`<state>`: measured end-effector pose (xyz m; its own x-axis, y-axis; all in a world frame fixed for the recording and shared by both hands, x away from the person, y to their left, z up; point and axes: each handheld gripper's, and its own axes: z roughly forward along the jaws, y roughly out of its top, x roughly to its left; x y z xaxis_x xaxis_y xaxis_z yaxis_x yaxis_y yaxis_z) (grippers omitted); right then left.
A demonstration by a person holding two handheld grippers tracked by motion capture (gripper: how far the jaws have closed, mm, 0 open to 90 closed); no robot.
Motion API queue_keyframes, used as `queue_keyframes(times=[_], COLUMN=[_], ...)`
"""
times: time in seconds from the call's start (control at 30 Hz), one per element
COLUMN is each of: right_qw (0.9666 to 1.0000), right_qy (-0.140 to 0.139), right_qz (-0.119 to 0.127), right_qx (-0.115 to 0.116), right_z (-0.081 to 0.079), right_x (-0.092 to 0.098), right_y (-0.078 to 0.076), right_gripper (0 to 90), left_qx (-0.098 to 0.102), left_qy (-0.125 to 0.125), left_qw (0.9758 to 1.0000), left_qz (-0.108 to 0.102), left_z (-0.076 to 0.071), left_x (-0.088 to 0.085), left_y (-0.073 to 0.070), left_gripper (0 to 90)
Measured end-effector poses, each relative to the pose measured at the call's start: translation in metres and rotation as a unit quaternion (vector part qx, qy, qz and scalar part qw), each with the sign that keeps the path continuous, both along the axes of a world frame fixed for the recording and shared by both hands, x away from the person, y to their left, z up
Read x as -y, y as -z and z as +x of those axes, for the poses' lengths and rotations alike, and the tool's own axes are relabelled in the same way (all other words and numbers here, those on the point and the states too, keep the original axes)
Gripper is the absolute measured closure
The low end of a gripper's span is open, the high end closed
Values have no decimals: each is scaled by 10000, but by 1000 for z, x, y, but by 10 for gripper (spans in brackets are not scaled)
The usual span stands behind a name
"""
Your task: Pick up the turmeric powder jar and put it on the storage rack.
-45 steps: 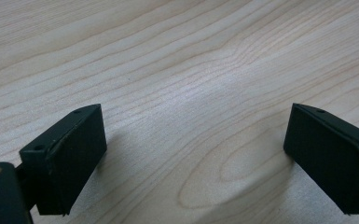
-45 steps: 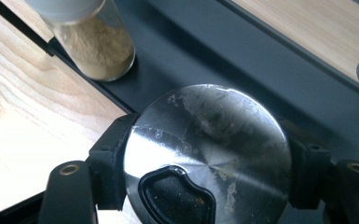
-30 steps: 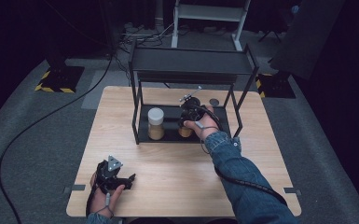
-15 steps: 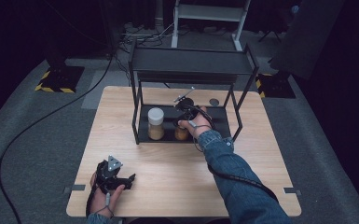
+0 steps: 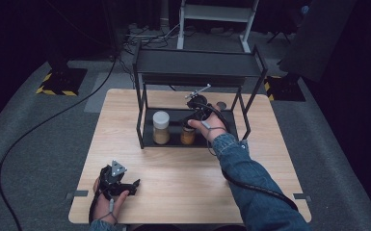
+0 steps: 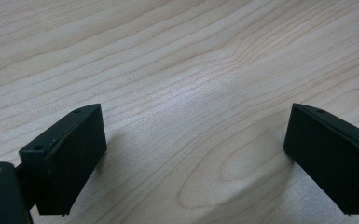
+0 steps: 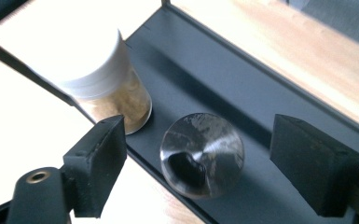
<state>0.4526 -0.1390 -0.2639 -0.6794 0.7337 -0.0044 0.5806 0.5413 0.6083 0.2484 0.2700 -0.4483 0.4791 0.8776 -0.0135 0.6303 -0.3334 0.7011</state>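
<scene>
A small jar of orange-brown contents with a shiny metal lid stands on the lower shelf of a black metal rack. A taller white-lidded jar stands to its left on the same shelf. My right gripper hovers just above the small jar. Its jaws have just been opening, and they stand apart on either side of the lid without touching it. My left gripper rests on the wooden table at the front left, open with nothing between its jaws.
The rack's upper shelf hangs over my right hand, and its upright posts frame the lower shelf. Bare tabletop lies in front of the rack. A black cable runs across the grey floor at the left.
My right gripper's jaws have opened off the small jar, and the hand has lifted slightly above it. The jar stands on the lower shelf. My left gripper has not moved.
</scene>
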Motion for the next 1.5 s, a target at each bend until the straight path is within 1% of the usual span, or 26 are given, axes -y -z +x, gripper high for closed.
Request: queue_keyframes(times=[0.17, 0.27, 0.33, 0.53, 0.77, 0.9, 1.0, 1.17, 1.3, 1.4, 1.5], right_qw=[9997, 9995, 9992, 9985, 9976, 9965, 9959, 9957, 9955, 9951, 9951], right_qy=[-46, -36, -22, -19, 47, 106, 110, 109, 166, 177, 188], right_qz=[159, 191, 235, 292, 367, 459, 466, 502, 524, 472, 470], right_qx=[185, 267, 324, 453, 591, 684, 771, 769, 777, 848, 846], right_z=[-25, -38, -48, -71, -94, -107, -115, -123, -130, -135, -138], right_x=[19, 29, 37, 59, 85, 100, 108, 122, 132, 137, 142], right_y=[-16, -23, -26, -30, -29, -24, -20, -14, -10, -8, -5], right_gripper=[152, 138, 134, 128, 113, 97, 92, 87, 82, 82, 82], left_qx=[1, -4, -5, 3, 1, 2, 2, 1, 2, 2, 2], left_qy=[-1, 11, 9, 8, 10, 8, 7, 7, 6, 7, 7], left_qw=[10000, 10000, 10000, 10000, 10000, 10000, 10000, 10000, 10000, 10000, 10000], left_qz=[-3, 14, 6, 7, 9, 8, 7, 7, 6, 7, 6], left_z=[0, 0, 0, 0, 0, 0, 0, 0, 0, 0, 0], left_x=[0, 0, 0, 0, 0, 0, 0, 0, 0, 0, 0], left_y=[0, 0, 0, 0, 0, 0, 0, 0, 0, 0, 0], left_gripper=[55, 55, 55, 55, 55, 55, 55, 55, 55, 55, 55])
